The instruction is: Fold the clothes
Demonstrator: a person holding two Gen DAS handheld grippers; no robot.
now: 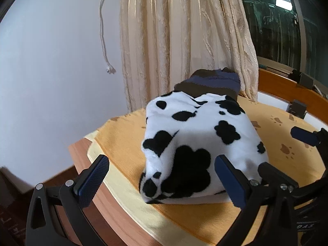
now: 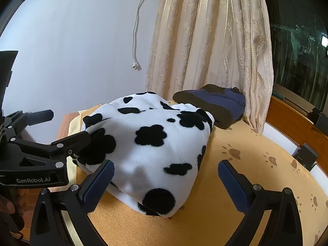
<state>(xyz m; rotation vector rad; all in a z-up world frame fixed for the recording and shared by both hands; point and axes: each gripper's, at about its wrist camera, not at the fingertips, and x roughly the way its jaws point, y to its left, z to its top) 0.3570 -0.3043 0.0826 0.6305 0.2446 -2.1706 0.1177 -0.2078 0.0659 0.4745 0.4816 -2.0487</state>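
A white fleece garment with black cow spots (image 1: 196,135) (image 2: 155,143) lies folded in a thick bundle on an orange paw-print cloth (image 1: 127,143) (image 2: 246,164). My left gripper (image 1: 162,182) (image 2: 70,125) is open at the bundle's near left end; the bundle's end lies between its fingers, and one finger (image 2: 82,138) rests against a black spot. My right gripper (image 2: 166,186) is open around the bundle's near corner and holds nothing. In the left wrist view only one blue pad (image 1: 303,137) of the right gripper shows, at the right.
A folded dark blue and brown garment (image 1: 211,84) (image 2: 215,104) sits behind the bundle by a cream curtain (image 1: 184,41) (image 2: 211,41). A cable with a plug (image 2: 136,66) hangs on the wall. A wooden rail (image 2: 291,121) and small black boxes (image 2: 306,156) line the right side.
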